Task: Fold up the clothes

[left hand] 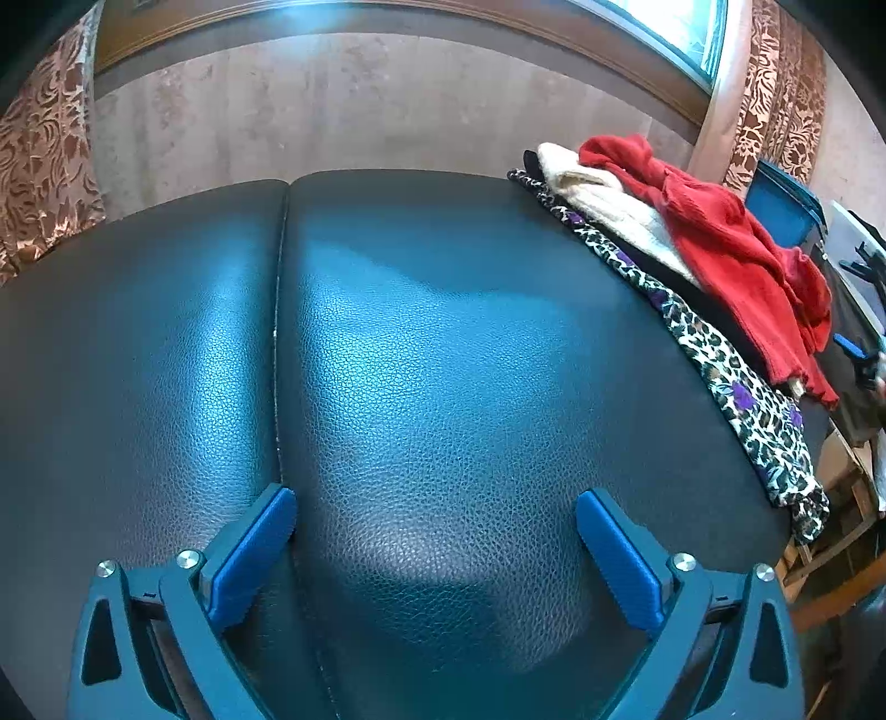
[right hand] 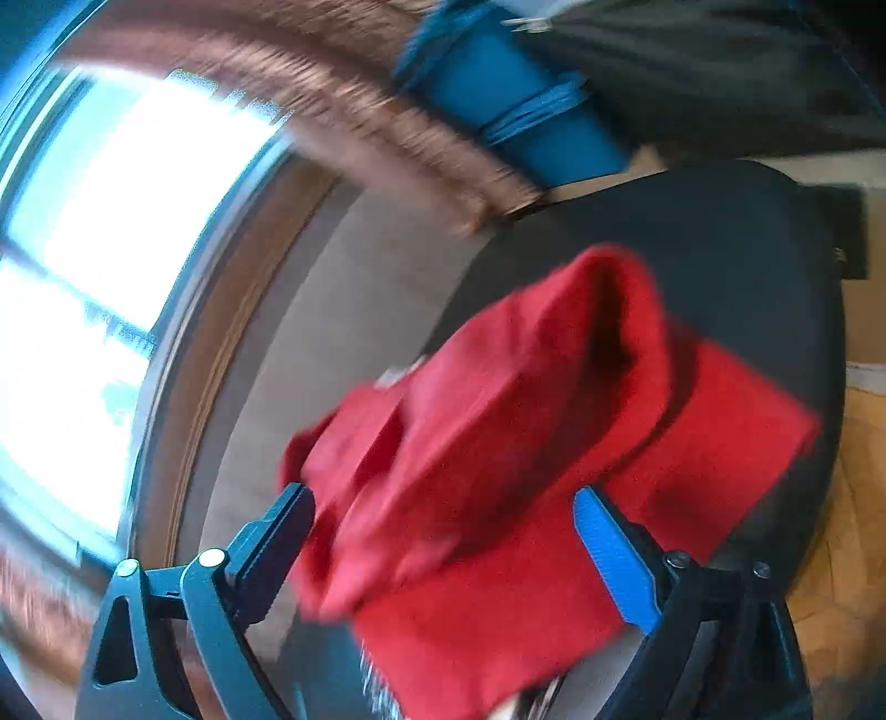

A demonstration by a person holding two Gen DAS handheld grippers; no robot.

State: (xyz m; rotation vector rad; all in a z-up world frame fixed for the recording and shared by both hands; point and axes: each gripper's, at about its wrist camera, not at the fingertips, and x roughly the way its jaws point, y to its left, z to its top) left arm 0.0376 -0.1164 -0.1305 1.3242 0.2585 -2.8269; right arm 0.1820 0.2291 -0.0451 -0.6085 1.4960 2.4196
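A: Nearest in the left wrist view, the left gripper (left hand: 434, 529) hangs with its blue-padded fingers (left hand: 252, 545) spread wide and nothing between them; only the black leather-grain padded table (left hand: 421, 354) lies under it, with a stitched seam (left hand: 279, 343) running away from the left pad.

B: So it's idle; I'd guess it waits over the bare patch because that is where a garment would be spread for folding.

A: Likely; the right gripper (right hand: 443, 531) is also wide open; the fuzzy red knitted sweater (right hand: 498, 443) sits between and beyond its fingers, but the pads do not press on it as far as I can see; the view is blurred and tilted, so I can't tell whether cloth brushes the right pad (right hand: 614, 559).

B: Where is the sweater, then?

A: In the left wrist view it lies crumpled on top of the pile at the table's right edge, over a cream woolly knit (left hand: 598, 205), with a leopard-print cloth with purple flowers (left hand: 736, 382) at the bottom; stacked aside, presumably to keep the working area free.

B: And farther off?

A: A blue plastic bin (left hand: 781, 210) behind the pile; then the beige wall, brown patterned curtains (left hand: 775, 94) and a bright window (left hand: 664, 33).

B: My judgement: the red one isn't folded yet.
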